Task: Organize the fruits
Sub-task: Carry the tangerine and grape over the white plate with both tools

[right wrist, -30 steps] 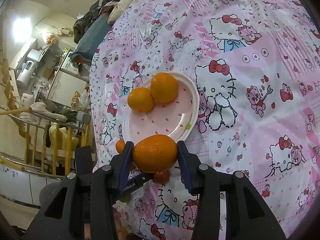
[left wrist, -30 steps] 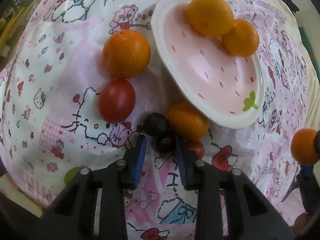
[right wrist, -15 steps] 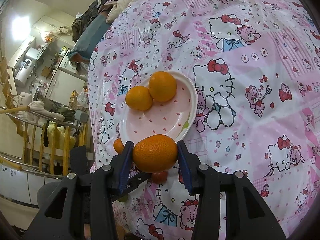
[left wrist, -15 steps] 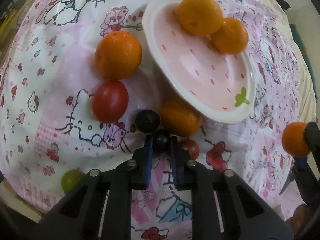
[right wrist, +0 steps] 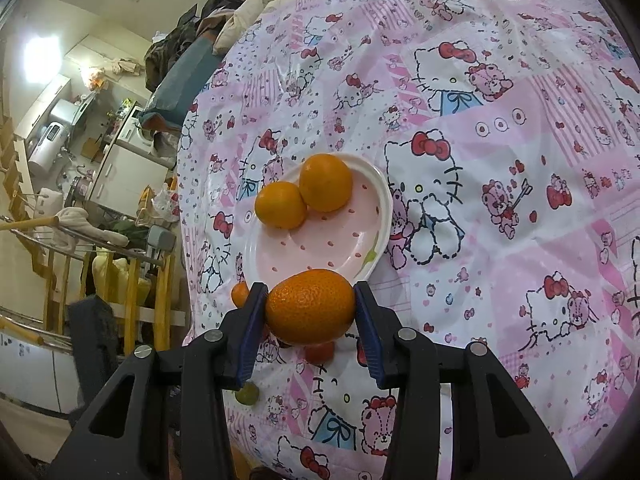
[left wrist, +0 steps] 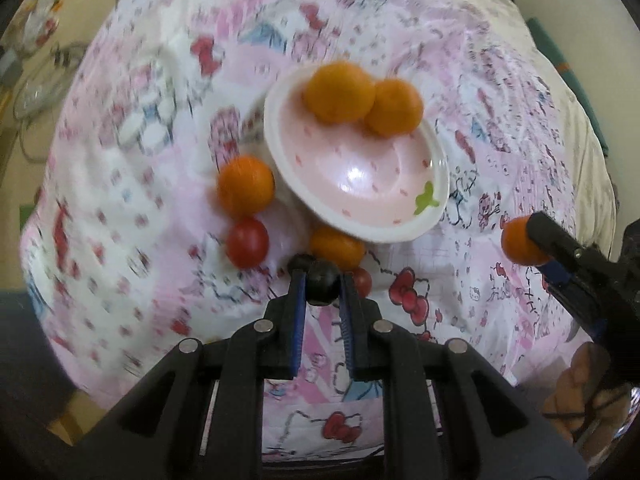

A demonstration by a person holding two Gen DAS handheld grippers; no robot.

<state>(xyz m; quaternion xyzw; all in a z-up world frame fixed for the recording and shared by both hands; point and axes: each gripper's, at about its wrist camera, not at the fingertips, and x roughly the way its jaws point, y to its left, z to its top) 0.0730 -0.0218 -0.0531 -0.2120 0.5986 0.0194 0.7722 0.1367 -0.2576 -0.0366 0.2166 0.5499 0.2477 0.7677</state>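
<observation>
Plate [right wrist: 384, 216] is holding two oranges [right wrist: 326, 182]. Left gripper [left wrist: 322, 286] is pinching a dark grape [left wrist: 321, 280]; right gripper [right wrist: 310, 306] is clamping a mandarin [right wrist: 310, 306] near the plate rim. Only the right view is showing a green grape [right wrist: 247, 394].

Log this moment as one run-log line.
left gripper: shut on dark grape | right gripper: shut on orange | plate: two oranges | loose fruit on cloth
</observation>
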